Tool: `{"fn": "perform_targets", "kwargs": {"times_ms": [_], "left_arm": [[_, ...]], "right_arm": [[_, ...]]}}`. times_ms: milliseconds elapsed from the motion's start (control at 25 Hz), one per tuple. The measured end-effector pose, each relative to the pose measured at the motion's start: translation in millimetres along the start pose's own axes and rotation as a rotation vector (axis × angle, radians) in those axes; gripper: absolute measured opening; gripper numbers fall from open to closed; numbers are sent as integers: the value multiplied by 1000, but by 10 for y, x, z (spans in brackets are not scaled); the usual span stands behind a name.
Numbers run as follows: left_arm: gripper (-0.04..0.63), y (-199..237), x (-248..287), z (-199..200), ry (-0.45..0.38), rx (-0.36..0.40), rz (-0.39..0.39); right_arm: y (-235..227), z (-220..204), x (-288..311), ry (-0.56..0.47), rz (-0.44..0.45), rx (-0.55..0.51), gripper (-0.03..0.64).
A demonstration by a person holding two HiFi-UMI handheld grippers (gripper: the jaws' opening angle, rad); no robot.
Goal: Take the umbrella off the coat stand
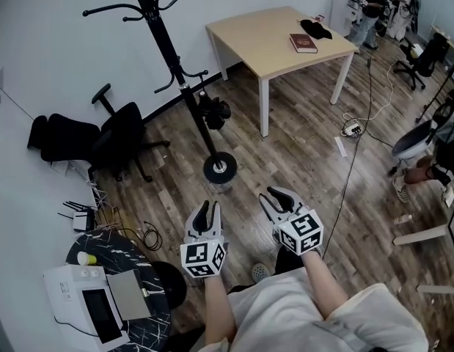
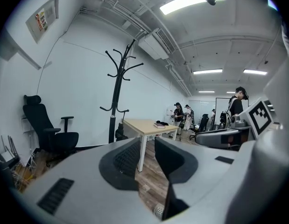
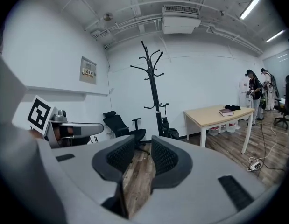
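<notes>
A black coat stand [image 1: 173,59] rises from a round base [image 1: 220,166] on the wood floor by the white wall. On one of its low hooks hangs a folded black umbrella [image 1: 213,112], also seen as a dark bundle beside the pole in the left gripper view [image 2: 120,130] and the right gripper view [image 3: 170,132]. Both grippers are held side by side in front of the person, short of the base and pointing toward the stand. My left gripper [image 1: 205,215] [image 2: 146,148] is open and holds nothing. My right gripper [image 1: 274,198] [image 3: 143,148] is open too, with only floor showing between its pads.
A light wooden table [image 1: 265,29] to the right of the stand carries a book [image 1: 304,43] and a black item [image 1: 315,28]. A black office chair [image 1: 116,138] stands left. A dark round table [image 1: 142,328] with a white machine [image 1: 86,303] is near left. A power strip and cables [image 1: 351,129] lie right.
</notes>
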State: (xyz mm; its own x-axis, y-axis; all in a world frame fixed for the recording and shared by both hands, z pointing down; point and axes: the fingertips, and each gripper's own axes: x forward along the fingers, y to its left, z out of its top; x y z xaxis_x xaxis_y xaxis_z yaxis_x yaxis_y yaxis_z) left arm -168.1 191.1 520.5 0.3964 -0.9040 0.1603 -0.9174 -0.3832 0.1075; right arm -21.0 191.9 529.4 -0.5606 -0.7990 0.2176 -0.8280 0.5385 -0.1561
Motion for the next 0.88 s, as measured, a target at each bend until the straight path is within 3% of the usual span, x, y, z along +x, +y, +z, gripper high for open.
{"fn": "perform_targets", "kwargs": {"times_ms": [880], "left_arm": [[104,430,2239,763,14,21,34]], "right_arm": [[-1656,854,1529,-22,46,45,120]]}}
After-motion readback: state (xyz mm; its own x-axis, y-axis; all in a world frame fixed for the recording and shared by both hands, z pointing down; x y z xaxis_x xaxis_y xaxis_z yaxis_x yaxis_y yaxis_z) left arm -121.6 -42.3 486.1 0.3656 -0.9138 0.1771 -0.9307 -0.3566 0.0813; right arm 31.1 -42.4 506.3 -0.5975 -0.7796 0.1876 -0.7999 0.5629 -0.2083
